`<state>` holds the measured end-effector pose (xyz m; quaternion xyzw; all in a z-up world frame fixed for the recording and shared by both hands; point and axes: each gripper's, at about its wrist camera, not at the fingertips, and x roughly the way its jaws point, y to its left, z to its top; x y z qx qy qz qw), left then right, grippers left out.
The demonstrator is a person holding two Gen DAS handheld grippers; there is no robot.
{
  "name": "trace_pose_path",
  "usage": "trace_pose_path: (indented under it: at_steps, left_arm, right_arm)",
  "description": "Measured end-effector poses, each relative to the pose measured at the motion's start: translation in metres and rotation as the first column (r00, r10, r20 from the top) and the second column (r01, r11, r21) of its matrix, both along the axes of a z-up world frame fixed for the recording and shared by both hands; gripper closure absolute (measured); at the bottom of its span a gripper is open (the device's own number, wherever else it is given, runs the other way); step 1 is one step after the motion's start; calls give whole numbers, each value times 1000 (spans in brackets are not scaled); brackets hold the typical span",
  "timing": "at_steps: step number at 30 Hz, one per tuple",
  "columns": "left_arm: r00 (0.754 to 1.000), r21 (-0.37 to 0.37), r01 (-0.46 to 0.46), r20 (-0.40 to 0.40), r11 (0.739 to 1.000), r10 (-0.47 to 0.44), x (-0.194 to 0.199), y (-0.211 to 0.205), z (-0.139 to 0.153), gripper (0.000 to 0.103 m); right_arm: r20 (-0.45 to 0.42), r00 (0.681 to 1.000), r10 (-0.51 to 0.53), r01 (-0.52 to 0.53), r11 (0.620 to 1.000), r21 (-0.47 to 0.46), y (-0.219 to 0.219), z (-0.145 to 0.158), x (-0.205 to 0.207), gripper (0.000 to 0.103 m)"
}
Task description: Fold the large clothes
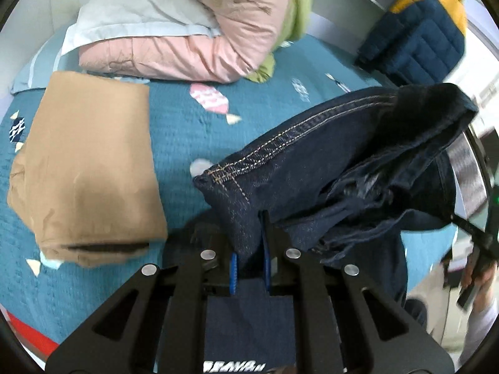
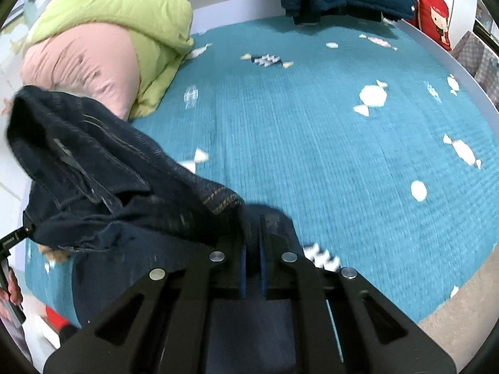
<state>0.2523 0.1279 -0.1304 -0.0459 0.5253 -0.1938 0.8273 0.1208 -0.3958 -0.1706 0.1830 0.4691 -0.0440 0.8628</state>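
A: The dark indigo denim jeans with tan topstitching (image 1: 312, 162) hung in the air between our two tools, above the teal quilted bedspread with candy shapes (image 2: 312, 143). Our left gripper (image 1: 249, 268) had its blue-padded fingers nearly together with a hem corner pinched between them, and the right gripper (image 2: 253, 265) was just as nearly closed on another bunch of the same denim.

B: So we held it at two points, and the rest sagged in a heap between. That worried us. The cloth looked heavy, and each grip seemed to be only a narrow bite near an edge. If one slipped, the whole weight would have swung onto the other tool.

A: We also could not tell which parts we held. The folds between the grippers were twisted over each other, so laying it down as it was might have trapped a crease.

B: Further off on the left lay the folded tan cloth bundle (image 1: 90, 168). Had we swung the jeans that way, a trailing leg could have dragged across it and undone it.

A: And beyond that, the heaped pink and lime-green padded quilt (image 2: 103, 46) took up the head of the bed. Only the open teal stretch to the right seemed to give us room to spread the jeans flat.
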Motion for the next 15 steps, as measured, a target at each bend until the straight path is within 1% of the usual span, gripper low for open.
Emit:
trace_pose_path:
  at_steps: [2,5,7,8,10,12,13,15]
  left_arm:
    - [1000,14,19,-1,1000,-19,-21,7,-5,92]
    - [999,21,39,-32,999,-39,-49,16,-21,92]
    - [998,9,33,-62,999,-33,-64,22,-37,92]
    - [996,17,36,-84,999,-34,-72,25,-49,91]
    - [992,52,43,-124,998,-37,-88,29,-73,90]
    - [986,83,65,-161,994,-51,-101,30,-93,89]
    - [984,122,94,-161,988,-74,-110,27,-101,89]
    - [987,166,126,-123,978,-106,-123,24,-104,89]
  right_arm:
    - [-20,1000,3,-4,1000,-4,3,-10,-21,98]
    - [-75,997,9,-7,1000,20,9,-39,-52,98]
    - [-117,993,15,-13,1000,17,14,-59,-67,99]
    - [-139,990,15,-14,1000,7,16,-71,-74,99]
    - [-182,983,22,-21,1000,6,19,-89,-83,98]
    - [-238,970,56,-49,998,32,23,-106,-91,96]
    - [-248,967,61,-50,998,48,25,-110,-96,93]
    - [-230,972,53,-44,998,45,28,-104,-104,92]
